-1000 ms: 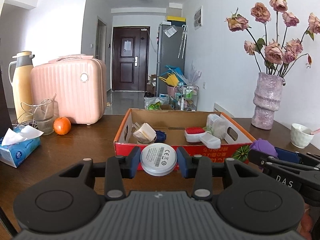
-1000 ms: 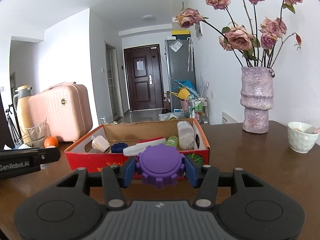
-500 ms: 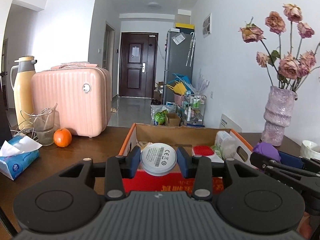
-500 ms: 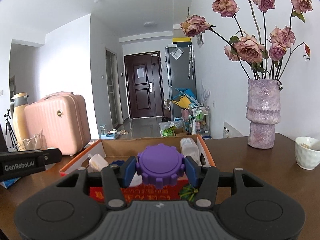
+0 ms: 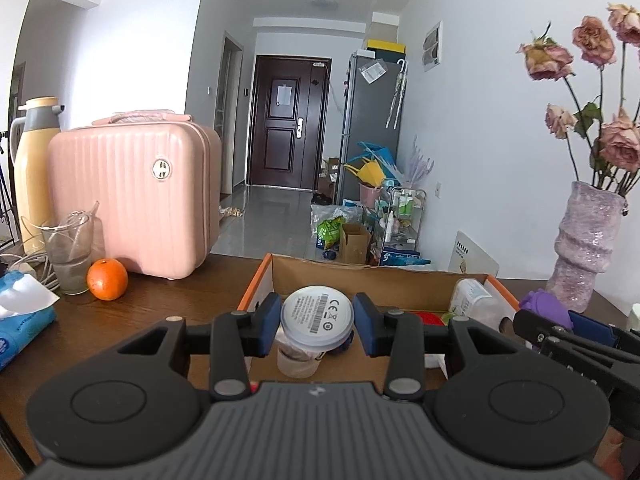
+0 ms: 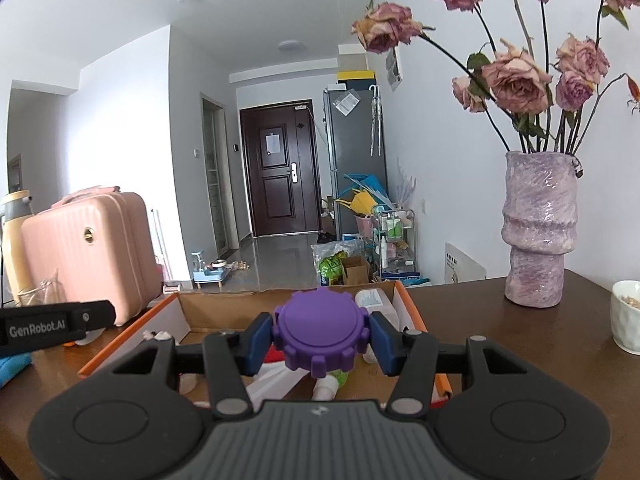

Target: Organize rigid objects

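Both loads hang directly over the open cardboard box [image 5: 362, 276]: the left hand-held gripper [image 5: 317, 322] pinches a white round device [image 5: 317, 316] at lower centre, and the right hand-held gripper [image 6: 321, 338] pinches a purple toothed cap [image 6: 321, 334].

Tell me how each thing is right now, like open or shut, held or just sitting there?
Left gripper: shut on the white disc.
White disc: held above the cardboard box.
Right gripper: shut on the purple gear.
Purple gear: held above the box.
Cardboard box: open on top, things inside.
Orange: sitting on the table.
Front door: shut.
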The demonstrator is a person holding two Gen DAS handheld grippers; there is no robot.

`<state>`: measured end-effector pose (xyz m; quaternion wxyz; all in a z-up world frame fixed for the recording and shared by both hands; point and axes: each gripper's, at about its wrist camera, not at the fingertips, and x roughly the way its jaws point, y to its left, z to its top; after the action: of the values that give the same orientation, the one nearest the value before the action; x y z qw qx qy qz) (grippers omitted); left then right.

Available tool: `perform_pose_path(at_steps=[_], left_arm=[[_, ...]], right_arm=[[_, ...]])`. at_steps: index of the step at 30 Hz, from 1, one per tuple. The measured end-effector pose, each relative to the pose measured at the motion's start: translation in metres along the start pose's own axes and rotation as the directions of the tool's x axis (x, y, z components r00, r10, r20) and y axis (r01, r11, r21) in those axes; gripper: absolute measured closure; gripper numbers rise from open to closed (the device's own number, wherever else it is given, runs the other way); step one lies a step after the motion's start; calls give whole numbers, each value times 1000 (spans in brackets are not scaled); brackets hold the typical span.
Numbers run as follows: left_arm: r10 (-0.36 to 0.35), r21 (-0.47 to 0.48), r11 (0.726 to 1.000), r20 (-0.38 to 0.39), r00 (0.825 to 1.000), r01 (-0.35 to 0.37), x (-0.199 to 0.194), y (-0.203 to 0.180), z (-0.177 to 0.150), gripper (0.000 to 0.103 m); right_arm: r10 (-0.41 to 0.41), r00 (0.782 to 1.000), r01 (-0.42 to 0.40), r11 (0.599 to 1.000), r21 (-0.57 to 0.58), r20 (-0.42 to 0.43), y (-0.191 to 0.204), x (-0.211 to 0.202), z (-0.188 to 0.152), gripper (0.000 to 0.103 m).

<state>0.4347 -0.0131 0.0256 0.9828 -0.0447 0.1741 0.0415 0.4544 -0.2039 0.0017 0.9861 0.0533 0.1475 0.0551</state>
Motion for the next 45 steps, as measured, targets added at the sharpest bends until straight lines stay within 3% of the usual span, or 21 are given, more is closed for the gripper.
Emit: perform_pose_path(at_steps=[20,21,22,23,24,26,29,36,45], left_arm=[[0,54,999,-82,997,4,93,-2,7,60],[2,54,999,-87,996,2,94,0,7,45],[7,49,999,-89,996,-2,95,2,7,24],[23,40,999,-80,997,-20,93,5,7,16],[45,35,998,-63,997,-43,91,7,7,7],[72,38,997,-36,997,-71,86,8,9,0],[80,23,997,-26,996,-79,82,11,11,0],[69,38,997,-11,998,-69,75,11,13,0],[50,36,998,37,998,-51,36,19,12,0]], right_arm=[[-7,995,3,999,-39,-97,-5,86,6,49],[-8,994,4,999,-36,-106,-7,87,5,46],[-10,994,7,999,-33,-112,-8,87,4,34],[-15,994,12,999,-30,-108,-9,86,4,21],[-23,995,20,999,-29,-102,-10,85,4,16],[-34,995,31,999,-25,-94,-11,83,5,9],[-40,996,39,999,-20,-83,-13,80,7,0],[-51,995,48,998,-29,-85,-10,77,8,0],[-58,997,56,998,-38,-46,-5,43,10,0]])
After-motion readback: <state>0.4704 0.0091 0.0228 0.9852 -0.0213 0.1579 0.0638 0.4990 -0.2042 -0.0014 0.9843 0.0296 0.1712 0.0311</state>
